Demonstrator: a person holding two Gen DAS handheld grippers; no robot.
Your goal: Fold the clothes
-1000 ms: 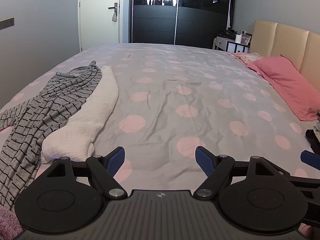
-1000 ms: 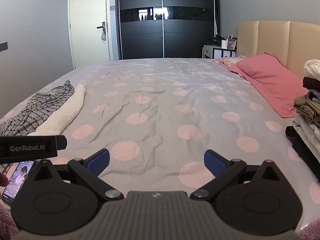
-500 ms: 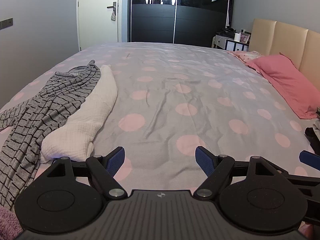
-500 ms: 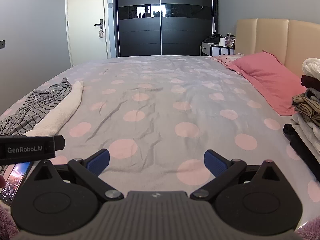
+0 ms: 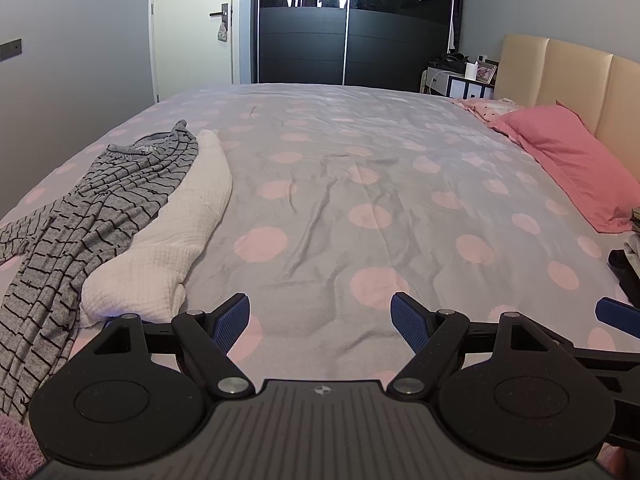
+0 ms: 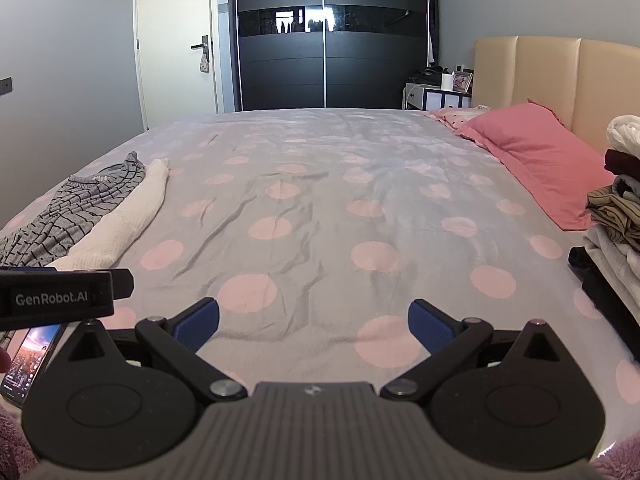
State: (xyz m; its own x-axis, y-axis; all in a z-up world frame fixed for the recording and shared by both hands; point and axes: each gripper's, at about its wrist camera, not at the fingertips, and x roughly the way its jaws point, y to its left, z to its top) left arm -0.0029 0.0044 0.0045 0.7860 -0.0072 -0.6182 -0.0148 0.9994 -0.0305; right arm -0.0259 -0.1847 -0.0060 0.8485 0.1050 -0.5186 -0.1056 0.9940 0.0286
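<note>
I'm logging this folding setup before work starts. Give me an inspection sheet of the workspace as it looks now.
Surface: bed with a grey, pink-dotted cover, wrinkled, middle bare.
Job's things: striped grey garment lying partly over a white garment at the left; stack of clothes at the right edge.
Clutter: phone, screen lit; pink pillow.
Grippers: left tool open, empty; right tool open, empty.
Cables: nothing seen.
Surroundings: dark wardrobe, door, headboard.

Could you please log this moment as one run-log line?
left gripper: jaws open, empty | right gripper: jaws open, empty | striped garment, white garment: unfolded on bed
</note>
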